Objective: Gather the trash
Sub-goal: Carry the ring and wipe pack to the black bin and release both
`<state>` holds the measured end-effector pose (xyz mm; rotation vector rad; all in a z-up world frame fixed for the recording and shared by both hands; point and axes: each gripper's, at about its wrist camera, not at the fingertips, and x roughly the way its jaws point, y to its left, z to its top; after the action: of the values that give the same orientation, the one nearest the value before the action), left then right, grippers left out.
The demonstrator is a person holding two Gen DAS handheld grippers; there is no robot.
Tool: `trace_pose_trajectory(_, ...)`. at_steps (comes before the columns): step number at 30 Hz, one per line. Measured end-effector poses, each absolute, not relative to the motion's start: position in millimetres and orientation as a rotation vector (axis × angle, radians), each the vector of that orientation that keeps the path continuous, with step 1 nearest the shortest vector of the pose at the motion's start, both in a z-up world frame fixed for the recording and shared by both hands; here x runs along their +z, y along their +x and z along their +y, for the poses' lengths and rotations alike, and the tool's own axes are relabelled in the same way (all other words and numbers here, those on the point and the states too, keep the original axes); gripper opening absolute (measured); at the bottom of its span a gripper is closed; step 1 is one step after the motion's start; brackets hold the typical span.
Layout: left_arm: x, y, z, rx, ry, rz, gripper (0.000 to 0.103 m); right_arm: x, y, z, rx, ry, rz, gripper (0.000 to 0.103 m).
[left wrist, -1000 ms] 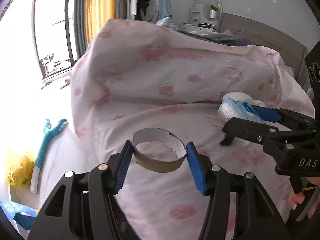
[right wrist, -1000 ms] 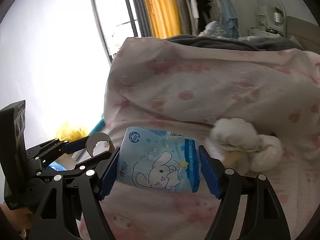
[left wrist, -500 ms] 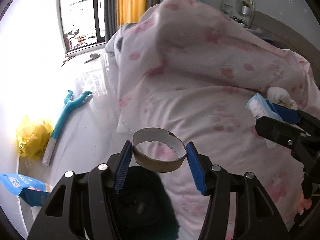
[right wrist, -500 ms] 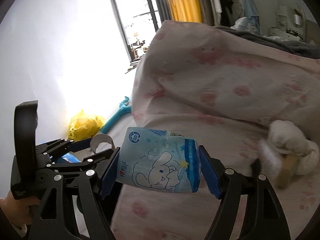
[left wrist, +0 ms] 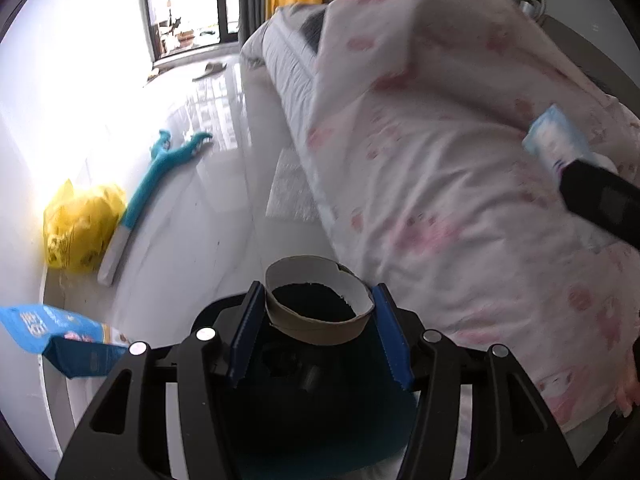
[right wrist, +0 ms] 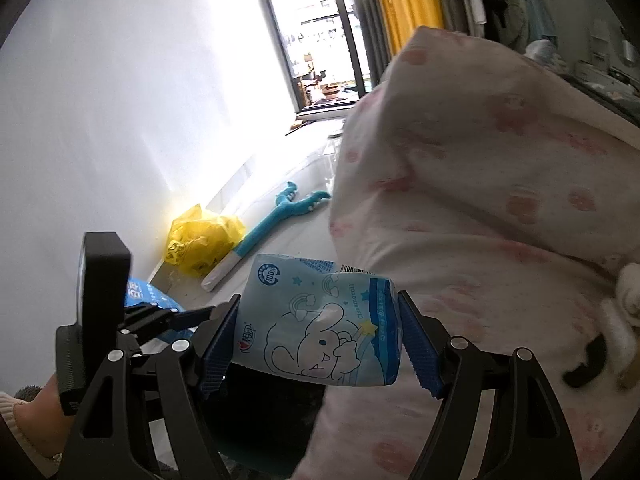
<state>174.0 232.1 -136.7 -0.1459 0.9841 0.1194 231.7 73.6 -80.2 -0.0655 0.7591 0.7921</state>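
My left gripper is shut on a brown cardboard tape ring and holds it above a dark bin with a black liner beside the bed. My right gripper is shut on a light blue tissue pack with a cartoon rabbit, held over the bed's edge; the pack also shows at the right in the left wrist view. The left gripper's body shows at the lower left of the right wrist view. The dark bin lies below the pack.
A bed with a pink-patterned white duvet fills the right. On the glossy floor lie a yellow plastic bag, a teal long-handled tool and a blue packet. A white crumpled wad lies on the bed.
Both grippers have swung left and away from the bed toward the floor, still holding the ring and the tissue pack. The dark bin has come into view under the left gripper.
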Motion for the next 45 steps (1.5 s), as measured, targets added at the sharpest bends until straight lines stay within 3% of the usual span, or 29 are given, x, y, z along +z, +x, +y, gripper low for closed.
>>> trace_pose_trajectory(11,-167,163,268,0.113,-0.29,1.095,0.059,-95,220,118,0.852,-0.127,0.804,0.076)
trace_pose_trajectory(15,-170,159,276,0.127,-0.295,1.109,0.074,-98,218,127,0.862,-0.134,0.814,0.076)
trace_pose_trajectory(18,-169,153,285,0.144,-0.294,1.107,0.075,-103,219,133,0.865,-0.129,0.833,0.076)
trace_pose_trajectory(34,-114,118,331,0.212,-0.32,0.846,0.092,-146,219,171,0.868,-0.163,0.987,0.076)
trace_pose_trajectory(45,-70,95,329,0.215,-0.246,0.636,0.096,-182,213,205,0.877,-0.263,1.062,0.076)
